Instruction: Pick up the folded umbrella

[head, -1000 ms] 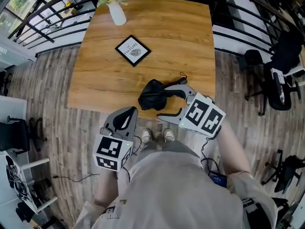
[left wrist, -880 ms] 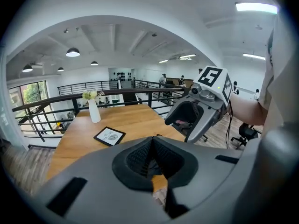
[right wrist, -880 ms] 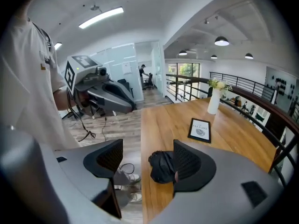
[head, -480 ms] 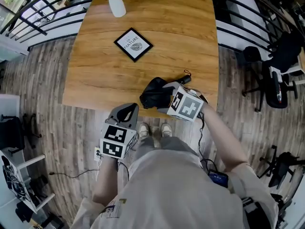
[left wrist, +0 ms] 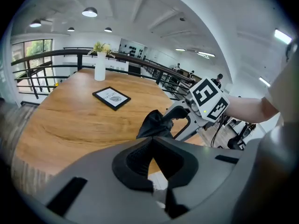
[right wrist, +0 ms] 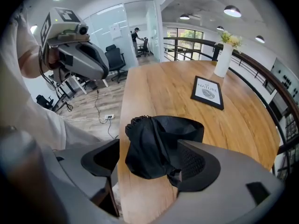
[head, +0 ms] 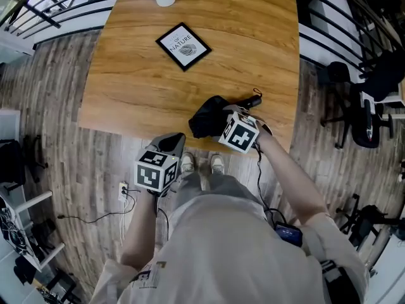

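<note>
Near the table (head: pixel 126 75) edge, right gripper (right wrist: pixel 149 162) — jaws just widened — straddles folded umbrella (head: pixel 207 116); left gripper (left wrist: pixel 150 146) closed.

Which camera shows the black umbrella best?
The right gripper view: the folded umbrella fills the middle, close and clear. The head view shows it small, partly hidden; the left gripper view shows it farther off.

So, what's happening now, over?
Right claw just opening, folded umbrella between its jaws, not gripped. Left claw shut, empty, off the table. Nothing in the way.
</note>
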A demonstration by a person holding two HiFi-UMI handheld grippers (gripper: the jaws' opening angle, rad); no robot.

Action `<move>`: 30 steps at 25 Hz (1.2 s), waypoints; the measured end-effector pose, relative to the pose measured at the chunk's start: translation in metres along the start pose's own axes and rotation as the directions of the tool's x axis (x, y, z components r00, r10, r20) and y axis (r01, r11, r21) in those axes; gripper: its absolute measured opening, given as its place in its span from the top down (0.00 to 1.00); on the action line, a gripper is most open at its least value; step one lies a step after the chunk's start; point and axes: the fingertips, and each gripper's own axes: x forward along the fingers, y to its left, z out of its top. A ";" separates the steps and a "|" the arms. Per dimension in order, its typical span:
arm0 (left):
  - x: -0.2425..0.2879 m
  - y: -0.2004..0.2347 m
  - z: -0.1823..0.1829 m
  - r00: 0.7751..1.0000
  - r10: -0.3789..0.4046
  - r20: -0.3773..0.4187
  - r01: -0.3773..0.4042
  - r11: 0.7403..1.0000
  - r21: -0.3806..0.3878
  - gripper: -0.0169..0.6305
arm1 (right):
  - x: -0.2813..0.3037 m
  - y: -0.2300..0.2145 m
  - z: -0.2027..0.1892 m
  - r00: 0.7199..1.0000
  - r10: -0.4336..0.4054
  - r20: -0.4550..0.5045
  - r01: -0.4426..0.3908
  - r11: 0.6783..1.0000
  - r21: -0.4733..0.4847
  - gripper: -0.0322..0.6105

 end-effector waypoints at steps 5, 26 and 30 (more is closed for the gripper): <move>0.005 0.011 -0.022 0.999 0.003 -0.043 -0.004 1.000 -0.019 0.95 | 0.026 -0.003 -0.015 0.996 -0.018 -0.086 0.013 0.998 -0.056 0.35; -0.012 0.029 -0.068 0.996 0.040 -0.073 -0.047 0.994 -0.095 0.95 | 0.086 -0.025 -0.027 0.961 -0.209 -0.180 0.142 0.935 -0.324 0.41; -0.018 0.032 -0.063 0.998 0.042 -0.054 -0.046 0.996 -0.083 0.95 | 0.069 -0.023 -0.010 0.968 -0.207 -0.139 0.172 0.958 -0.228 0.66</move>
